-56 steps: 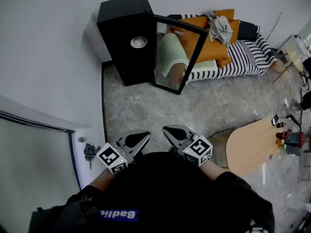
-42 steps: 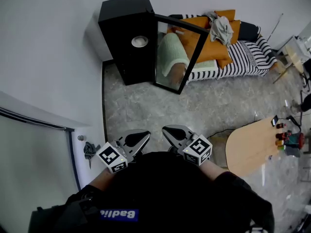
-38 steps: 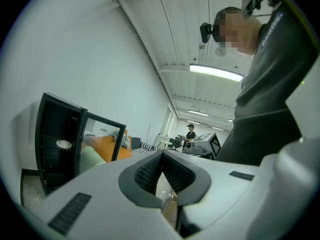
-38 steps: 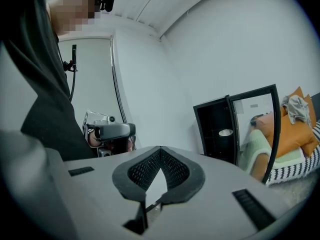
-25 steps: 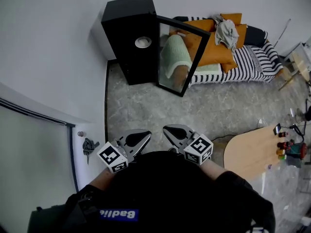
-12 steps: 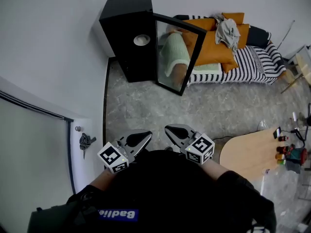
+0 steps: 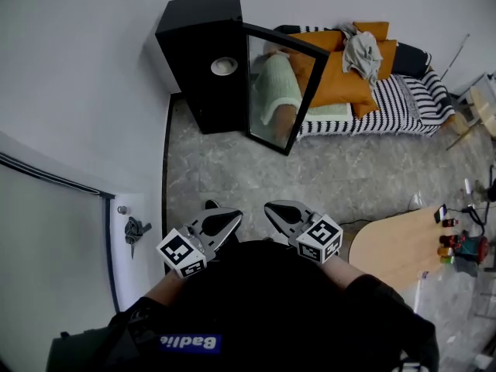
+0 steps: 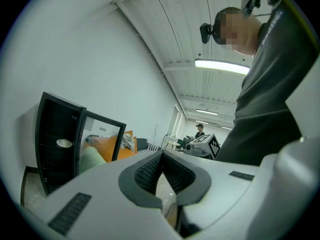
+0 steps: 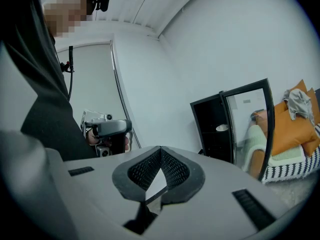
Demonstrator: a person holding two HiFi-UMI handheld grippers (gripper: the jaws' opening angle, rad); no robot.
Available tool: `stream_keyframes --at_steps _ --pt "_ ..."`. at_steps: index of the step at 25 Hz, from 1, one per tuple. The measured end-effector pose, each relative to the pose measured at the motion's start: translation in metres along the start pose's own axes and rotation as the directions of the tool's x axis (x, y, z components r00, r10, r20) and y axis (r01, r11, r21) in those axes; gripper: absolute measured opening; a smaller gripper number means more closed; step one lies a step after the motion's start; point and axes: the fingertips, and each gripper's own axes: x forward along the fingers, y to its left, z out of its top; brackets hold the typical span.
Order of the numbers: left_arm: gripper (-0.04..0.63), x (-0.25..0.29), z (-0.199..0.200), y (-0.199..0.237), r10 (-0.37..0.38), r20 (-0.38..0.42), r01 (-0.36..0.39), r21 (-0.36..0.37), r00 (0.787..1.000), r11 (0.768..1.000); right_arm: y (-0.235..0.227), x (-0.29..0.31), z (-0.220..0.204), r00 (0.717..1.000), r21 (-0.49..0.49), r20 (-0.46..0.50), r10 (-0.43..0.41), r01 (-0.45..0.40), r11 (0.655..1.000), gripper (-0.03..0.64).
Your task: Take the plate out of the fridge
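Close to the person's chest, the left gripper (image 7: 225,220) and the right gripper (image 7: 277,209) are held side by side. Both point toward the tall black fridge (image 7: 198,53), which stands well apart from them across the grey stone floor (image 7: 232,169). Each gripper has its jaws pressed together at the tips with nothing between the pads, so both are empty. The small round white plate (image 7: 224,67) lies on a shelf inside the fridge, in its upper part, untouched. The black-framed glass door (image 7: 279,91) stands open at the right side of the fridge, and it reflects the striped sofa with orange cushions (image 7: 372,91) that is beyond it. I think the first risk is this door: its edge comes out toward the approach path, and the right gripper could knock it and swing it against the plate's opening. The second risk is the closed jaws. If they are not opened before they enter the fridge, they will push the plate deeper instead of taking it. The plate also looks smooth and thin, so a grip on its rim only may slip, and then it could fall from the shelf to the hard floor.
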Motion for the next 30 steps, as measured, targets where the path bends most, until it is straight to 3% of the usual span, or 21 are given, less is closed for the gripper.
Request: stream_keyframes --at_steps 8,22,30 --pt "0.008 0.017 0.008 0.049 -0.094 -0.006 0.094 -0.012 0.996 0.996 -0.036 0.025 0.015 0.994 0.009 -0.003 -0.111 0.111 0.994 0.008" --pt "0.008 -0.002 0.044 0.210 -0.158 -0.052 0.156 -0.052 0.986 0.986 -0.088 0.170 0.065 0.983 0.032 -0.041 -0.177 0.178 0.983 0.008" --pt "0.008 -0.012 0.071 0.273 -0.212 -0.033 0.210 -0.054 0.977 0.976 -0.100 0.228 0.099 0.976 0.042 -0.044 -0.211 0.213 0.976 0.008"
